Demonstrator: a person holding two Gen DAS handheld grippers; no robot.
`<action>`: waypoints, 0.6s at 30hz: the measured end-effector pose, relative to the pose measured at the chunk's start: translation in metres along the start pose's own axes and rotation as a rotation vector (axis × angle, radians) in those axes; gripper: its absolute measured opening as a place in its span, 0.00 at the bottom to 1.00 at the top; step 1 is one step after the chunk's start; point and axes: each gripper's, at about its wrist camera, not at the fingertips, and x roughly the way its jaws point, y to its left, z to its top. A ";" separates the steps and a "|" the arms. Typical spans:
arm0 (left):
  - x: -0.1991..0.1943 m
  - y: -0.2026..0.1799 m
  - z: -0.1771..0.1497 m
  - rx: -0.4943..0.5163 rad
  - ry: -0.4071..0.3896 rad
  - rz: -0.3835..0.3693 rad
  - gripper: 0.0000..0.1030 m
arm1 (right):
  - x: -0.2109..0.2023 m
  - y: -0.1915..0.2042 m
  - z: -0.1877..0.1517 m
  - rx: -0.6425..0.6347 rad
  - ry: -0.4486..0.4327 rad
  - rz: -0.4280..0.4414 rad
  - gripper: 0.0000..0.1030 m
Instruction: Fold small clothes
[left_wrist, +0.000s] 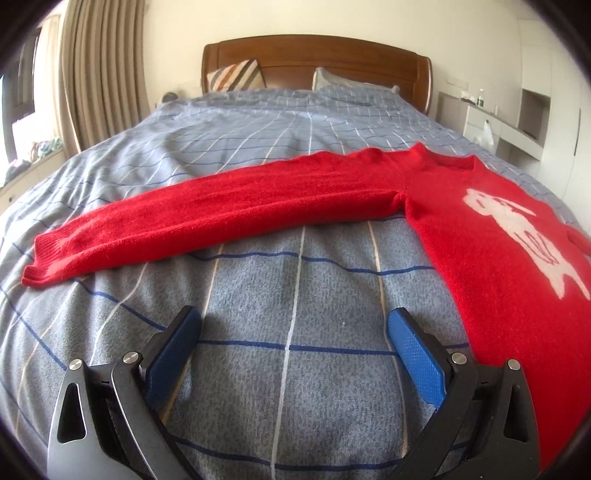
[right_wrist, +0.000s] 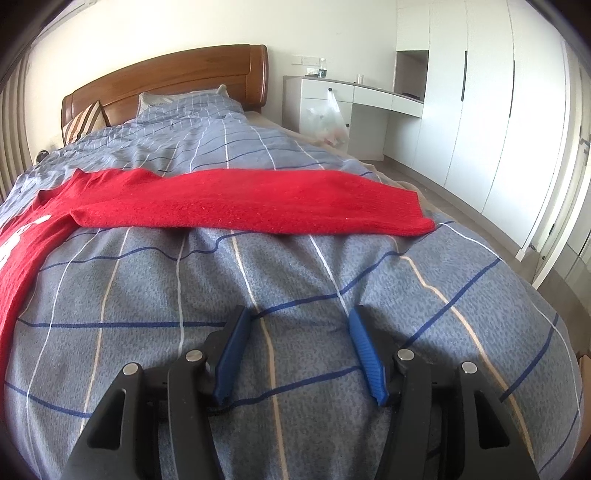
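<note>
Ahead of our left gripper (left_wrist: 293, 325) we see bare bed (left_wrist: 258, 140) cover up to the red sweater (left_wrist: 480, 236), whose sleeve bars the way across. Our right gripper (right_wrist: 297, 325) has the same bare stretch, with the other sleeve (right_wrist: 258, 203) lying crosswise beyond.

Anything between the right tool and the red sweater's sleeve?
No: only bare checked duvet lies between the open right tool and the sleeve, in the right wrist view.
</note>
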 end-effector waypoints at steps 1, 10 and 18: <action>0.000 0.000 0.000 0.000 -0.001 -0.001 0.99 | 0.000 0.000 0.000 0.001 0.001 -0.001 0.55; -0.001 0.000 0.000 -0.003 -0.007 -0.004 0.99 | 0.001 0.000 0.000 0.006 -0.001 0.000 0.55; -0.001 0.000 -0.001 -0.003 -0.010 -0.004 0.99 | 0.001 0.000 0.000 0.007 -0.003 -0.001 0.55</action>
